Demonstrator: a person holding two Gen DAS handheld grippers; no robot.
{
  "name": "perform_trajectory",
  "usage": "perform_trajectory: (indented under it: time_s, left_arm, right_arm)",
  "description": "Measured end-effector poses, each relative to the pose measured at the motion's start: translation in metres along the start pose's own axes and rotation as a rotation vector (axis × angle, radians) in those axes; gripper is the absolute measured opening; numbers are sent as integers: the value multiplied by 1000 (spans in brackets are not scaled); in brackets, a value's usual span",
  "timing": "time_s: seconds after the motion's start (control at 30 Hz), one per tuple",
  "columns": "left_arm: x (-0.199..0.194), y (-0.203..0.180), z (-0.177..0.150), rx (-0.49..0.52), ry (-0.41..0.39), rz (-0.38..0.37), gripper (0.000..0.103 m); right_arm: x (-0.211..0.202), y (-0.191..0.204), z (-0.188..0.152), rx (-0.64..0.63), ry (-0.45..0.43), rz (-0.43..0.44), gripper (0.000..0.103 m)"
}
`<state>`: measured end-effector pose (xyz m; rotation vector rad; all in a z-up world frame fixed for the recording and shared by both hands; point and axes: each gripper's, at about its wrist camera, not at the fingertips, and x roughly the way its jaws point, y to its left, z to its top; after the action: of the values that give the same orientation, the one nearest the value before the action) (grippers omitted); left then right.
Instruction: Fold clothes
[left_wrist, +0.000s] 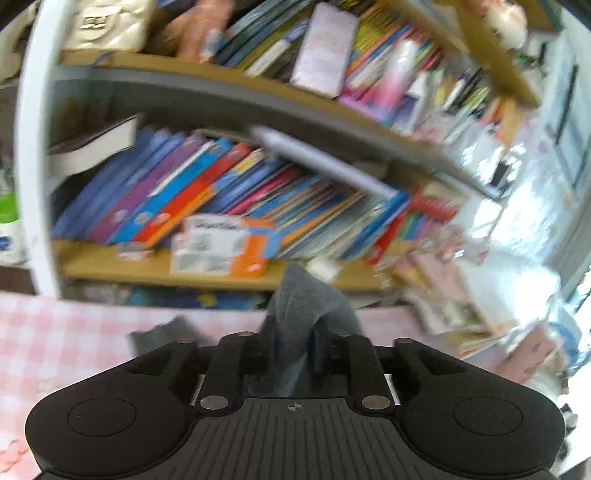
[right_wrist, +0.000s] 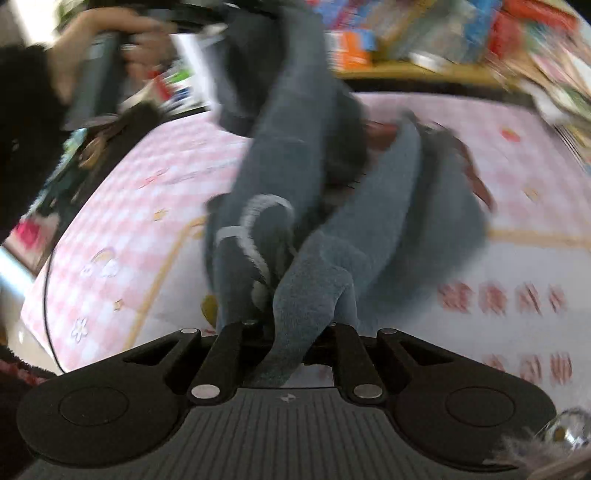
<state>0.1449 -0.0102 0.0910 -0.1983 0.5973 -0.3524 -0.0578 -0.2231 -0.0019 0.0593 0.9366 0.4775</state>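
Observation:
A grey fleece garment (right_wrist: 295, 155) with a white cord hangs in the air above a pink checked tablecloth (right_wrist: 147, 192). My right gripper (right_wrist: 291, 332) is shut on a fold of the garment near its lower end. My left gripper (left_wrist: 295, 332) is shut on another part of the garment (left_wrist: 303, 295) and holds it up in front of a bookshelf. The left gripper also shows at the top of the right wrist view, held in a hand (right_wrist: 110, 40). Both views are blurred by motion.
A wooden bookshelf (left_wrist: 147, 266) packed with coloured books (left_wrist: 207, 192) stands behind the table. An orange and white box (left_wrist: 221, 247) sits on its lower shelf. Loose books and papers (left_wrist: 461, 288) pile up at the right. The pink tablecloth (left_wrist: 55, 325) lies below.

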Motion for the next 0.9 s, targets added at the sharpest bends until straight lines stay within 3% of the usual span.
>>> perform_trajectory:
  time_s: [0.03, 0.1, 0.2, 0.33, 0.47, 0.57, 0.77, 0.9]
  left_arm:
    - [-5, 7, -6, -2, -8, 16, 57]
    - [-20, 24, -18, -15, -28, 33, 68]
    - [-42, 51, -43, -68, 0, 60, 68]
    - [-62, 81, -87, -140, 102, 109, 68]
    - [-70, 93, -128, -183, 207, 141, 67]
    - [-62, 85, -144, -156, 268, 149, 65]
    - [-31, 59, -146, -78, 329, 115, 65]
    - [-17, 46, -153, -33, 361, 148, 65]
  right_arm:
    - [3, 2, 1, -6, 8, 3, 10]
    - [10, -2, 2, 24, 27, 10, 10]
    - [23, -14, 6, 106, 52, 10, 11]
    - [40, -26, 15, 197, 76, -1, 12]
    - [45, -29, 24, 249, 46, -14, 12]
    - [45, -33, 27, 276, 28, -38, 14]
    - [40, -37, 25, 265, 10, -43, 15]
    - [31, -47, 18, 288, -12, -65, 15]
